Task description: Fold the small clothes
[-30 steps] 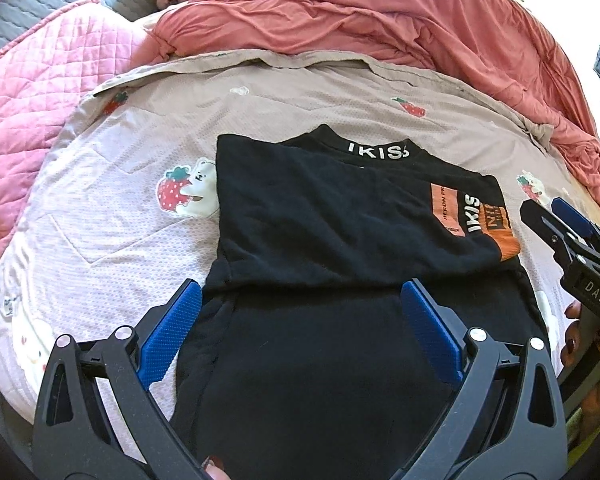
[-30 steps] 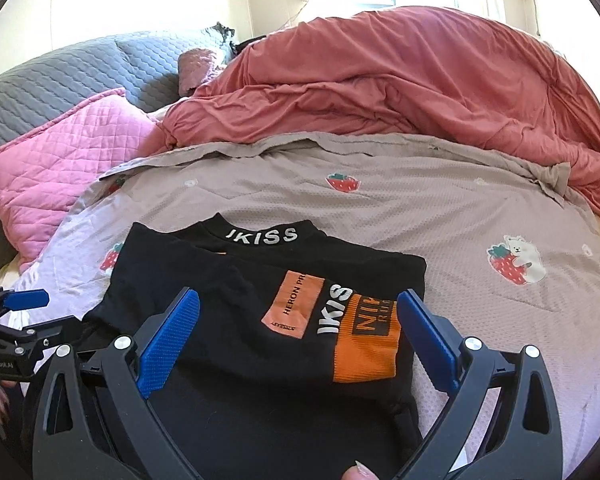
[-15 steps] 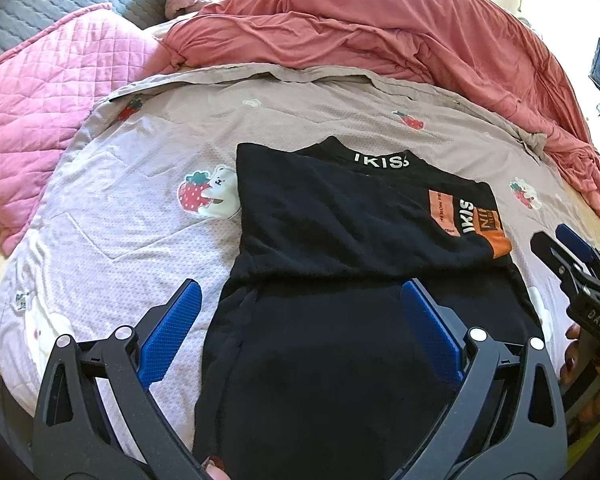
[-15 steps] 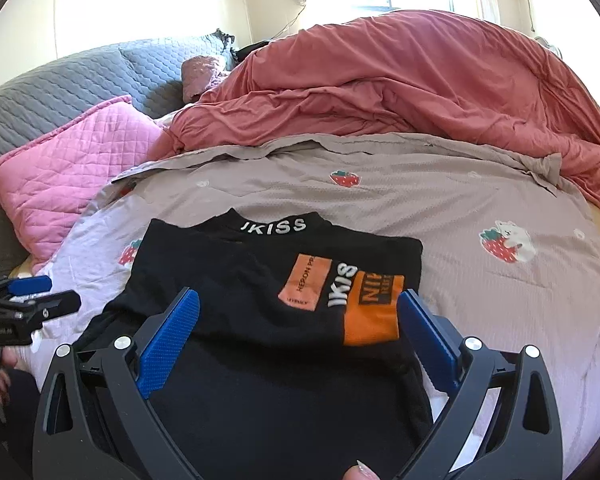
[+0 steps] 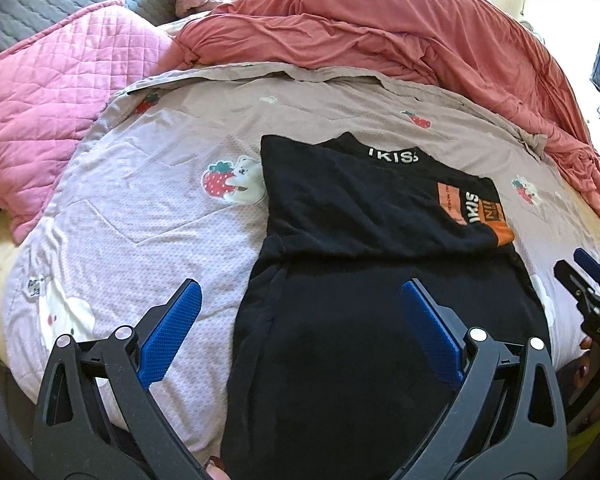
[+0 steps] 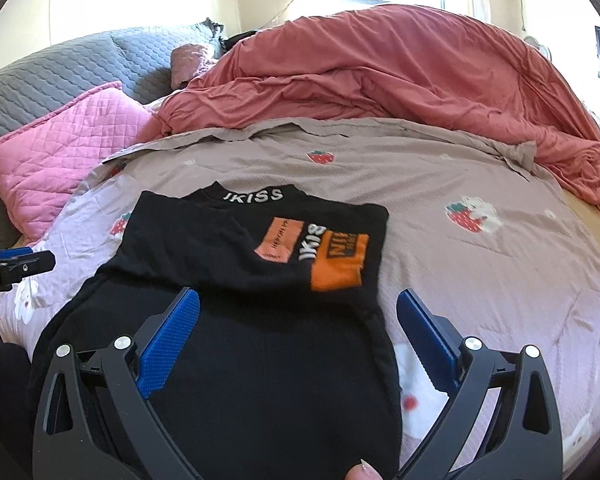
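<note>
A small black shirt (image 5: 364, 264) with white lettering at the collar and an orange patch lies flat on the bed, both sleeves folded in across its chest. It also shows in the right wrist view (image 6: 252, 280). My left gripper (image 5: 300, 312) is open and empty, held above the shirt's near left hem. My right gripper (image 6: 298, 328) is open and empty above the near right hem. Each gripper shows at the edge of the other's view, the right one (image 5: 588, 280) and the left one (image 6: 16, 266).
The shirt lies on a mauve strawberry-print sheet (image 5: 160, 208). A rumpled red duvet (image 5: 380, 40) is heaped across the back, a pink quilted pillow (image 5: 48, 112) at the left, and a grey quilted headboard (image 6: 72, 68) behind it.
Both grippers have drawn back toward the near edge of the bed and a little higher, so the shirt looks farther away. The shirt has not moved.
</note>
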Available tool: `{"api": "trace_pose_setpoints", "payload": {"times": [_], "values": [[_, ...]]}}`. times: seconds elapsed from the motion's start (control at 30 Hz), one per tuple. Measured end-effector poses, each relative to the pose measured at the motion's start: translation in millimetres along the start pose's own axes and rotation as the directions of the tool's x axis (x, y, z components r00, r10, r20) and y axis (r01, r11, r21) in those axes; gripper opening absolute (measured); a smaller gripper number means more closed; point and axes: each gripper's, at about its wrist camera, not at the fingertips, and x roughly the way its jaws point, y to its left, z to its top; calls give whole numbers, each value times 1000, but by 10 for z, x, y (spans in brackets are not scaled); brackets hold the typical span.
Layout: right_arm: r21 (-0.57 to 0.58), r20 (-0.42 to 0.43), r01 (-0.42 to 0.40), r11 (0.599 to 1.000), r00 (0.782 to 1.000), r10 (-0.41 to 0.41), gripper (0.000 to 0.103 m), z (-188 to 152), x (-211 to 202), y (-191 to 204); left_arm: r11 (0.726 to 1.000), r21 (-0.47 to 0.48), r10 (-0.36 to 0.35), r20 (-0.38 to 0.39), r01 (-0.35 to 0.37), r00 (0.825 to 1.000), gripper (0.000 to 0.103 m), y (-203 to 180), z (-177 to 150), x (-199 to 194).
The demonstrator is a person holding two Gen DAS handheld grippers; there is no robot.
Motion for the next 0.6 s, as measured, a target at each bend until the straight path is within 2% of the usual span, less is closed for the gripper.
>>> {"api": "trace_pose_setpoints", "payload": {"times": [0.37, 0.6], "values": [[12, -57, 30, 999, 998, -29, 98, -172, -166, -11, 1000, -9, 24, -36, -25, 999, 93, 232, -212, -31], [77, -119, 38, 996, 992, -29, 98, -248, -242, -147, 1000, 0, 22, -83, -22, 996, 93, 357, -388, 5]]}}
